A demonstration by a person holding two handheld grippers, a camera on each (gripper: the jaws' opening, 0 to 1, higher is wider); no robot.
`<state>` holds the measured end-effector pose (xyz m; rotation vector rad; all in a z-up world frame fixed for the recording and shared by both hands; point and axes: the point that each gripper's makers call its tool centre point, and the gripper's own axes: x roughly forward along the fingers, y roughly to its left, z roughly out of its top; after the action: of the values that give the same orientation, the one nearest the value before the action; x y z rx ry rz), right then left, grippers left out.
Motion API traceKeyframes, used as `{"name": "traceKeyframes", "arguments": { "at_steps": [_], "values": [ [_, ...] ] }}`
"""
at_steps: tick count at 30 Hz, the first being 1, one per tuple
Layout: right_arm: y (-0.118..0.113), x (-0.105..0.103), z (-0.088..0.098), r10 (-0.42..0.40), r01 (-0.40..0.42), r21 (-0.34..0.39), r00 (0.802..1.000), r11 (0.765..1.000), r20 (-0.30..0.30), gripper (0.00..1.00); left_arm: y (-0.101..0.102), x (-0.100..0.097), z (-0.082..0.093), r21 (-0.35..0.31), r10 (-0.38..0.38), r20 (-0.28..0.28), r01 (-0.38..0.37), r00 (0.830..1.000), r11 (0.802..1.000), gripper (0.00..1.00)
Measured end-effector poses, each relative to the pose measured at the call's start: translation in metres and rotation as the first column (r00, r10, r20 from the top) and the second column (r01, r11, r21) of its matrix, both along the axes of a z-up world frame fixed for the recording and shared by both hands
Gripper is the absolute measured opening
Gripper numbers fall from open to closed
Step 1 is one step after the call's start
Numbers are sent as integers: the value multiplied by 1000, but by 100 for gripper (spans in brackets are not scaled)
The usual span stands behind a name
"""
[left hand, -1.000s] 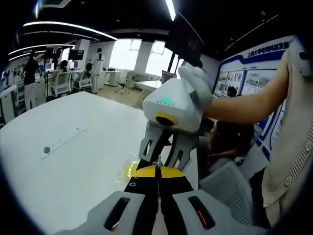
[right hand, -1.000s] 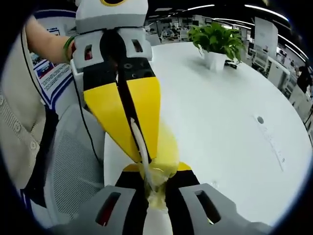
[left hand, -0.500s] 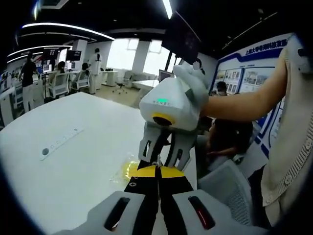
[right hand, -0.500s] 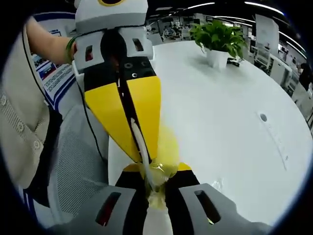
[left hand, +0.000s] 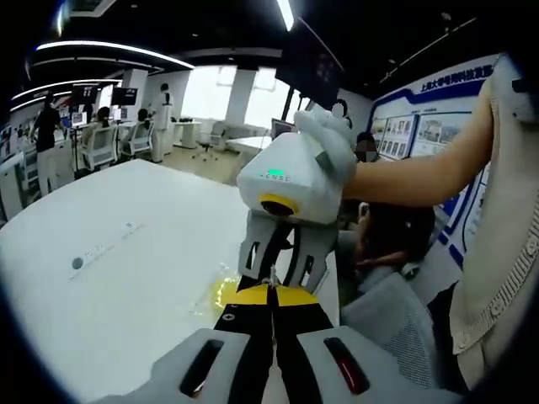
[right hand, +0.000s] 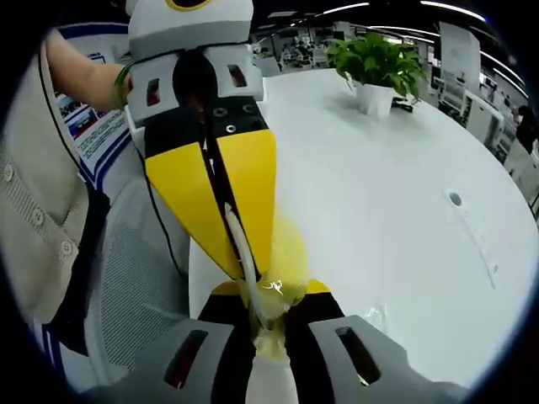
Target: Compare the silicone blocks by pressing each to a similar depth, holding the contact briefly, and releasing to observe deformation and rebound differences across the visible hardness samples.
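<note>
Right gripper view: right gripper with jaws closed onto a clear, glossy silicone piece, nipped at the tips just above the near edge of the white table; left gripper met tip to tip, yellow jaws together on the same piece. Potted plant toward the far edge. Left gripper view: left gripper and right gripper pinched together, silicone hidden between tips; yellowish patch on table, hard to identify.
</note>
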<state>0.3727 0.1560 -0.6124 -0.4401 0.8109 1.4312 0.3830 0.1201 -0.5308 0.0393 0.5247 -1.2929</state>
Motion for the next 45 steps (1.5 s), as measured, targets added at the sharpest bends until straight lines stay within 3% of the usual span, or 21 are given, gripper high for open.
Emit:
{"name": "traceKeyframes", "arguments": {
  "at_steps": [14, 20, 22, 24, 26, 29, 35, 45],
  "values": [
    [-2, 0, -1, 4, -4, -9, 1000, 1000, 1, 9, -2, 1, -1, -11, 5, -5, -5, 1000, 1000, 0],
    [-2, 2, -4, 21, -20, -17, 999, 1000, 37, 12, 1, 1, -3, -20, 30, -28, -30, 999, 999, 0],
    [0, 6, -4, 47, -46, -4, 995, 999, 89, 13, 2, 1, -4, -22, 36, -35, -36, 999, 999, 0],
    [0, 3, -5, 40, -40, -10, 997, 999, 63, 14, 3, 1, -5, -25, 39, -36, -40, 999, 999, 0],
    [2, 6, -5, 55, -56, 3, 994, 998, 95, 15, 5, 2, -5, -33, 47, -50, -48, 998, 998, 0],
    [5, 7, -3, 51, -52, 16, 994, 998, 94, 17, 8, 3, -5, -49, 68, -66, -71, 995, 996, 0],
    [8, 7, -3, 41, -45, 41, 995, 998, 88, 31, 13, 6, -4, -82, 94, -96, -102, 991, 991, 0],
    [6, 14, 11, 0, -15, 87, 986, 996, 164, 48, 20, 10, -8, -109, 128, -144, -144, 981, 984, 0]
  ]
}}
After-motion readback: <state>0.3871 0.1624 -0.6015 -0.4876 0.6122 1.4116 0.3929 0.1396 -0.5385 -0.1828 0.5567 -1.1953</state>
